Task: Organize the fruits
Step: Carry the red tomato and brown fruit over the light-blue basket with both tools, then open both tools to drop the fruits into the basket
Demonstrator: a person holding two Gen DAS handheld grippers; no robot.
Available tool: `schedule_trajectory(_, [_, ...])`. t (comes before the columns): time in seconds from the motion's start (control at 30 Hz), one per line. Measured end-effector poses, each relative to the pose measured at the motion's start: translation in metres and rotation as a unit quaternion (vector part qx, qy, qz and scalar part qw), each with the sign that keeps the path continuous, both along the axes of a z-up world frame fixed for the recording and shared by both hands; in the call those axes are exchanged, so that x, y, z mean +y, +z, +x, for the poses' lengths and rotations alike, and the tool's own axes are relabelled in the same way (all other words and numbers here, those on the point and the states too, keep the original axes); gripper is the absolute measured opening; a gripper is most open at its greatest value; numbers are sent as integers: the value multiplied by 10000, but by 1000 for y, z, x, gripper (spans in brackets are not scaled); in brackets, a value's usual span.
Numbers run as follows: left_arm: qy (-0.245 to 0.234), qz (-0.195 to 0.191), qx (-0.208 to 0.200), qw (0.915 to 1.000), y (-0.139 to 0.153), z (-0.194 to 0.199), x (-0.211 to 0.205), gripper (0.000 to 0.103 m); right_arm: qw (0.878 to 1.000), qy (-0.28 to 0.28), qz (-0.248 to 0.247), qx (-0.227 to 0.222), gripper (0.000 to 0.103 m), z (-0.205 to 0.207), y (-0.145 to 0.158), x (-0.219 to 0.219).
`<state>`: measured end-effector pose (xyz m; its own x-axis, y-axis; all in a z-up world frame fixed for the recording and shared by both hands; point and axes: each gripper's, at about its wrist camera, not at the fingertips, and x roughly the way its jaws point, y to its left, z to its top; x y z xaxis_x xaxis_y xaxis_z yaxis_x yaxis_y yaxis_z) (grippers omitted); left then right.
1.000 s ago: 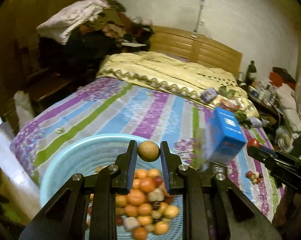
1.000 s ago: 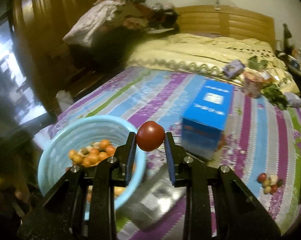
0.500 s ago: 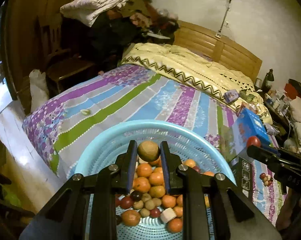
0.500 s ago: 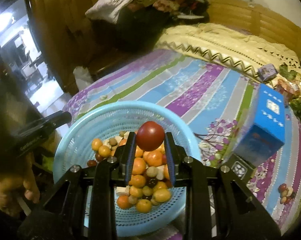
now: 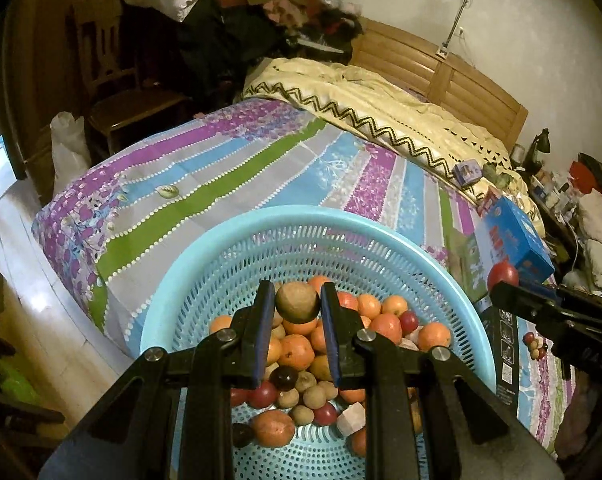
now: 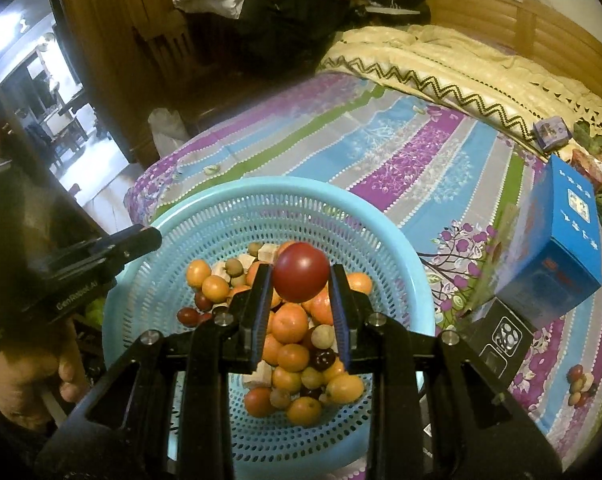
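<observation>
A light blue perforated basket (image 5: 229,248) (image 6: 205,204) sits at the near end of the striped bed, heaped with small oranges (image 5: 297,350) (image 6: 289,324), red and brown fruits. My left gripper (image 5: 296,304) is shut on a round brown fruit (image 5: 297,302) and hangs over the basket's middle. My right gripper (image 6: 300,282) is shut on a dark red round fruit (image 6: 300,278), also above the heap. In the left wrist view the right gripper (image 5: 501,280) reaches in from the right with its red fruit (image 5: 503,274). The left gripper's fingers (image 6: 141,240) show at the basket's left rim in the right wrist view.
A blue carton (image 6: 557,256) and a black box (image 6: 501,336) stand on the bed right of the basket. A small cluster of loose fruits (image 6: 579,384) lies further right. A folded cream quilt (image 5: 381,108) covers the bed's far end. A person's hand (image 6: 25,380) holds the left gripper.
Both grippers have swung left and down from beside the blue carton to over the basket, each still holding its fruit. The basket now fills the lower part of both views.
</observation>
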<state>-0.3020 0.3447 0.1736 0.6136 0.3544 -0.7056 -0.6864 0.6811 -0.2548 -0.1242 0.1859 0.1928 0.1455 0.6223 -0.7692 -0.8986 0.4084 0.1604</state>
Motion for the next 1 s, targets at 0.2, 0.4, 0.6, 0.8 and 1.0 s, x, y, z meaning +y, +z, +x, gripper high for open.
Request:
schedule_trajectory(0.2, [-10, -10, 28, 10000, -3, 2, 2, 23, 10000, 12, -17, 32, 29, 1, -4, 4])
schedule_trajectory(0.4, [-48, -34, 73, 10000, -7, 7, 2, 23, 10000, -6, -45, 66, 29, 4, -9, 5])
schedule_trajectory(0.6, [-70, -55, 111, 9999, -10, 10, 0, 23, 9999, 17, -75, 88, 29, 4, -11, 5])
schedule_trajectory(0.8, [-93, -86, 162, 9998, -16, 14, 1, 23, 9999, 19, -83, 97, 29, 4, -13, 5])
schedule_trajectory(1.0, [-95, -84, 216, 9997, -18, 18, 0, 23, 9998, 29, -104, 144, 29, 4, -19, 5])
